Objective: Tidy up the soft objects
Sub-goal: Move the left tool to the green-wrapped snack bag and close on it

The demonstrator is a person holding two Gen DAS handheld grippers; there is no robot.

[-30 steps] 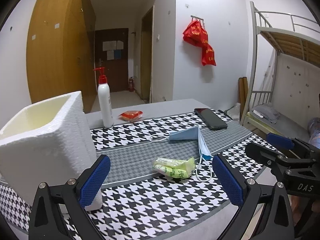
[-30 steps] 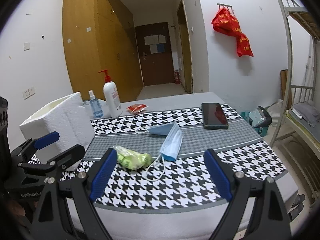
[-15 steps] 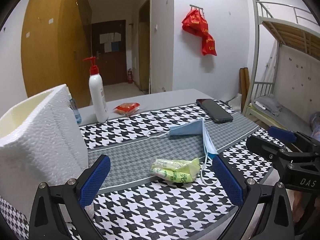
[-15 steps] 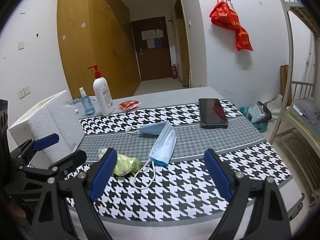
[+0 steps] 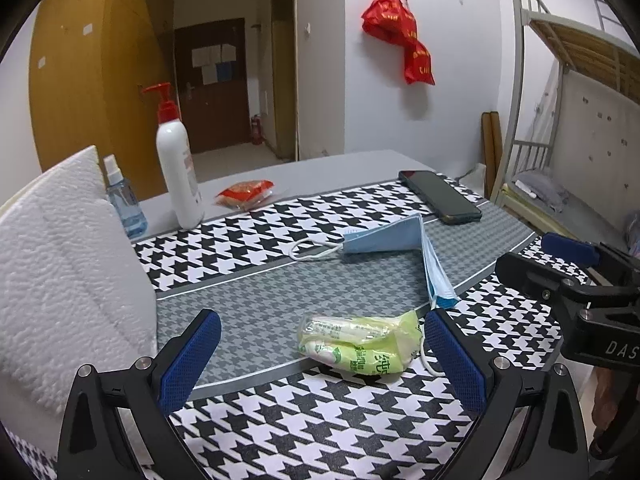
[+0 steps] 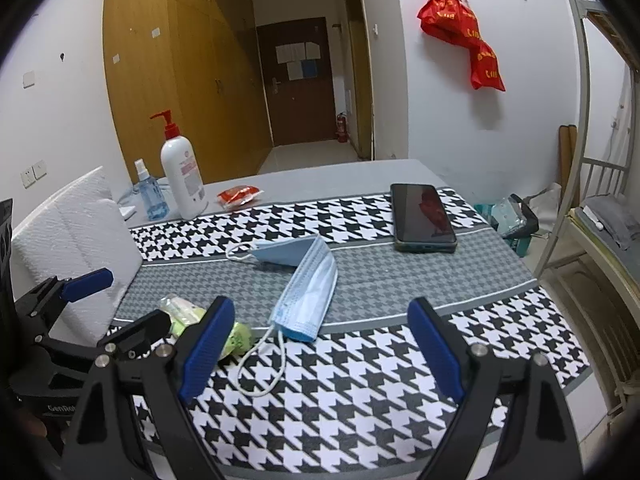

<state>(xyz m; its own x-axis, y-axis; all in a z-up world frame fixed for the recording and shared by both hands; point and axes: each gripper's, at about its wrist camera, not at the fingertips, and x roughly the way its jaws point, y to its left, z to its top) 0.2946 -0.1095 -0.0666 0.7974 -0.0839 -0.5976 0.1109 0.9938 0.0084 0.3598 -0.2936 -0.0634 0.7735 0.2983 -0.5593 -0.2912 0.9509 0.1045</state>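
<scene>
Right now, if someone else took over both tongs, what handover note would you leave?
Left tongs: open, empty, aimed at the green tissue pack lying between its pads, not touching.
Right tongs: open, empty, over the blue face mask, whose ear loop trails toward the table's near edge.
White foam box stands at the left, apparently the bin.
Done: nothing is picked up or stowed.
Left: grasp the pack and the mask, probably putting both in the box.
</scene>
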